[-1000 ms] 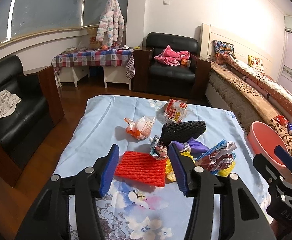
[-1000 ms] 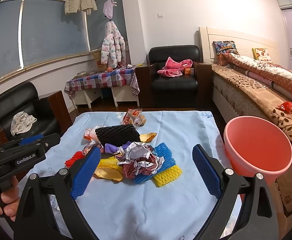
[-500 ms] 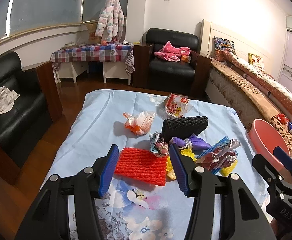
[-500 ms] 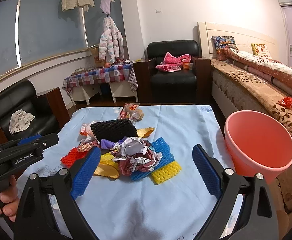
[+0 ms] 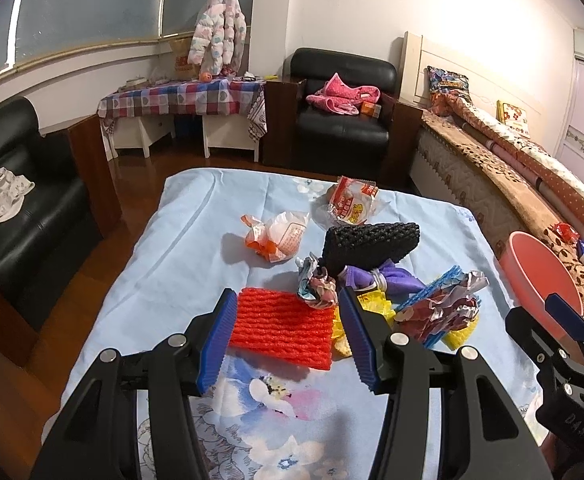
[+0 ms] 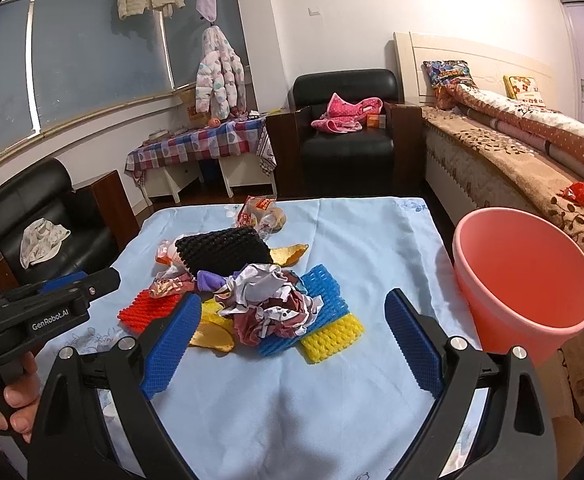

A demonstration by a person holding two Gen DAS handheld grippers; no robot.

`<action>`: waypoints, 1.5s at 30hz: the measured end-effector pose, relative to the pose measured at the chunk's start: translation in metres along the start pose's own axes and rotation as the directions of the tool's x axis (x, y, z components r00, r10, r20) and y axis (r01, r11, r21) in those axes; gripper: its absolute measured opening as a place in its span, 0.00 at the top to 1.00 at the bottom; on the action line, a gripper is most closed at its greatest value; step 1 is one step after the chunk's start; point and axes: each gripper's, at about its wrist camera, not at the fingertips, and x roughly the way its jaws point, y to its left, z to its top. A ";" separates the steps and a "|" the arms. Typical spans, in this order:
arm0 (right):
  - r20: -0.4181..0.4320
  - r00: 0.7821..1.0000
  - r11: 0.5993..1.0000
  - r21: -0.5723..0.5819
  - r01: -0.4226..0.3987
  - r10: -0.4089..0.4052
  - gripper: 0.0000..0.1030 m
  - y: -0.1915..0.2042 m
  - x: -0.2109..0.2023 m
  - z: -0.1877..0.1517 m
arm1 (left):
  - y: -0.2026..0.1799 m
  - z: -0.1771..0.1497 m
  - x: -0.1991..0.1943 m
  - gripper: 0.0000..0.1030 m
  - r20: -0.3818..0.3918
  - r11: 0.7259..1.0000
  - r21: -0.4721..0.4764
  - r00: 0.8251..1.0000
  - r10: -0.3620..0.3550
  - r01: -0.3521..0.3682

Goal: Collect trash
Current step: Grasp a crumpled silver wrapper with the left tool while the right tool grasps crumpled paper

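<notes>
A pile of trash lies on the blue floral tablecloth [image 5: 180,240]: a red foam net [image 5: 282,326], a black foam net [image 5: 369,244], a crumpled wrapper [image 5: 317,286], purple plastic [image 5: 391,278], blue and yellow nets [image 6: 323,320], a crumpled foil wrapper [image 6: 276,304]. My left gripper [image 5: 288,338] is open, its fingers on either side of the red net's near edge, above it. My right gripper [image 6: 292,344] is open wide and empty, in front of the pile. A pink bucket [image 6: 523,284] stands at the table's right edge.
Two snack bags [image 5: 349,204] [image 5: 280,236] lie farther back on the table. Black armchairs [image 5: 343,116] [image 5: 16,200], a checked side table [image 5: 184,100] and a bed [image 5: 531,168] surround it. The left gripper also shows in the right wrist view [image 6: 52,300].
Both grippers have tilted slightly downward and edged closer to the pile. The trash and bucket have not moved.
</notes>
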 end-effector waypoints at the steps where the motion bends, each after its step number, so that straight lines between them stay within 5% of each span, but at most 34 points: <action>1: -0.002 1.000 1.000 0.001 0.000 0.000 0.09 -0.001 0.001 0.000 | 0.001 0.000 0.000 0.49 -0.001 1.000 -0.001 1.000 -0.007 0.007; 10: -0.035 0.999 1.000 0.001 -0.014 0.014 0.14 -0.006 0.010 -0.004 | 0.014 -0.005 -0.001 0.49 0.018 0.986 0.031 0.987 -0.162 0.162; 16: -0.062 0.997 0.999 0.002 -0.035 0.035 0.15 -0.008 0.015 -0.008 | 0.024 -0.015 0.005 0.49 0.012 0.990 0.088 0.994 -0.110 0.109; 34: -0.098 0.993 0.998 0.016 -0.060 0.061 0.16 -0.009 0.031 -0.010 | 0.053 -0.024 0.080 0.49 -0.226 0.991 -0.087 0.967 -0.116 0.099; 40: -0.077 0.995 0.998 0.024 -0.066 0.067 0.15 -0.011 0.032 -0.007 | 0.056 -0.004 0.048 0.46 -0.107 0.990 -0.015 0.984 -0.144 0.143; 45: -0.087 0.992 0.996 0.026 -0.087 0.089 0.15 -0.009 0.036 -0.009 | 0.039 0.006 0.044 0.46 -0.105 0.969 -0.021 0.964 -0.246 0.245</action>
